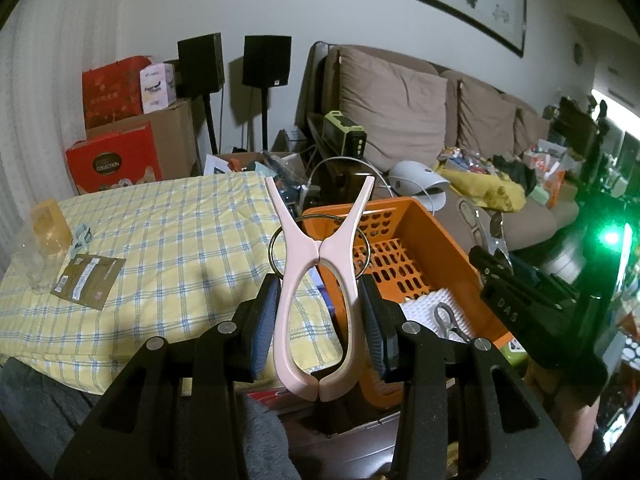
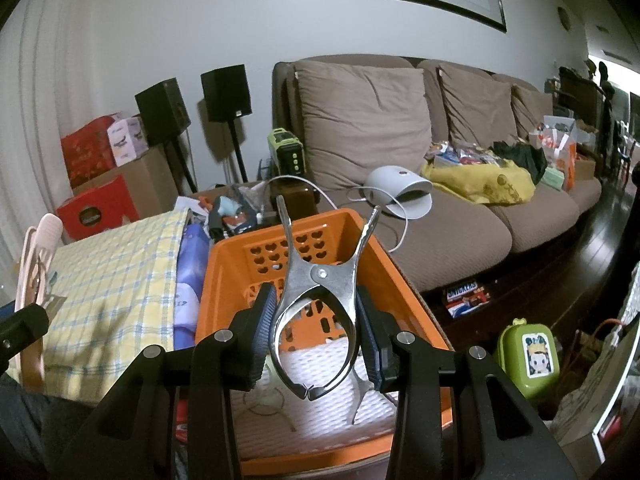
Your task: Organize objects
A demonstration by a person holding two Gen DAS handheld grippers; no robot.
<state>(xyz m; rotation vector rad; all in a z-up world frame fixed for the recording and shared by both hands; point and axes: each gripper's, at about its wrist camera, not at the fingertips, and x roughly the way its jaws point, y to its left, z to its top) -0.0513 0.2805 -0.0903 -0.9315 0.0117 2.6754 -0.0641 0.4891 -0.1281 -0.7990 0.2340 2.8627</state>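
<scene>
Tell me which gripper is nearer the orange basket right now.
Right. The right gripper, holding a metal clip, hangs over the orange basket. The left gripper, holding a pink clip, sits beside its left wall.

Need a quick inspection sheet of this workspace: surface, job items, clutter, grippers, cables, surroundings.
Surface: yellow checked cloth over a table.
Job's things: pink plastic clothes peg; silver metal clamp; orange perforated plastic basket holding another metal clip on white foam.
Clutter: brown paper packet and clear cup on the cloth.
Grippers: left gripper shut on the peg; right gripper shut on the clamp, above the basket.
Cables: white cable on the sofa.
Surroundings: brown sofa, black speakers, cardboard boxes.
</scene>
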